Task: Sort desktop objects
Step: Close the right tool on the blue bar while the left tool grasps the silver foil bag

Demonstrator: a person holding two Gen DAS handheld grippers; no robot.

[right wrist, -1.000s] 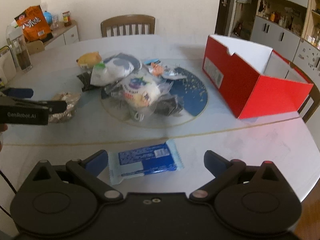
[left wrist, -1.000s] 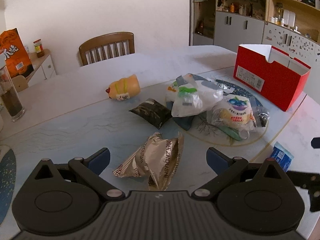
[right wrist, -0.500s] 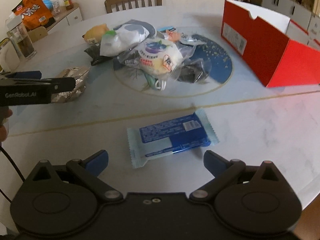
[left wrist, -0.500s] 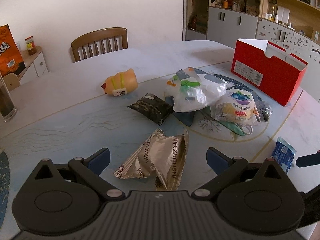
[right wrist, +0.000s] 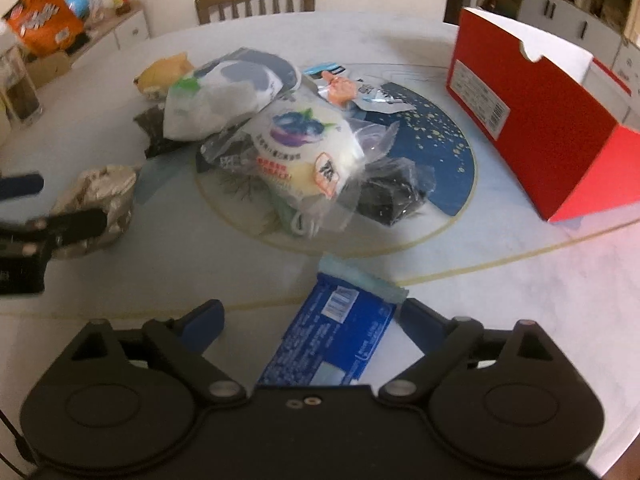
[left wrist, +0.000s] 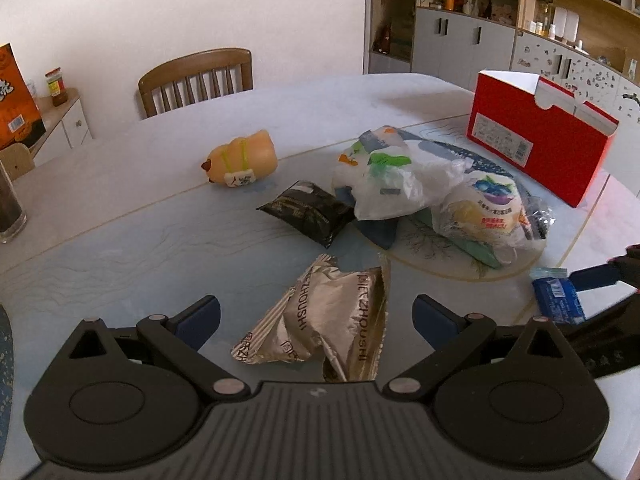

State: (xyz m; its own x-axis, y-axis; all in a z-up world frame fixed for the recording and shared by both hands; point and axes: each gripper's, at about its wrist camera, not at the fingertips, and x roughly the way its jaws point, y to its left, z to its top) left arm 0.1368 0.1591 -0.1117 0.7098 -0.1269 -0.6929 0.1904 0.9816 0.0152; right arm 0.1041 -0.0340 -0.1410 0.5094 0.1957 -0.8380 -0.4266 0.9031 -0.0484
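- Left wrist view: my left tongs [left wrist: 316, 312] stand spread wide and pinch nothing. The crinkled silver snack bag [left wrist: 324, 324] lies on the desk [left wrist: 120, 216] right between the two blue pads, so a straight drop and squeeze should take it.
- Same view: beyond it sit a black sachet [left wrist: 306, 212], a tan plush toy [left wrist: 242, 160] and a heap of clear-wrapped buns [left wrist: 480, 208]. The red box [left wrist: 536, 148] stands open-topped at the far right, and I judge it to be the bin for sorting. The desk to the left of the silver bag is bare, which leaves room to swing.
- Right wrist view: my right tongs [right wrist: 310, 320] are closing, but the pads are not pressing yet. The blue biscuit packet [right wrist: 340, 332] lies slantwise between them, its pale crimped end pointing away from me.
- To do this well, I would go lower and bite the packet across its narrow width near the middle, since a flat wrapper slips if caught by the crimp.
- Same view: the packet lies near my edge of the desk, so I should lift before sliding. The way to the red box [right wrist: 532, 120] on the right looks open, and the heap in the middle sits clear of that path.
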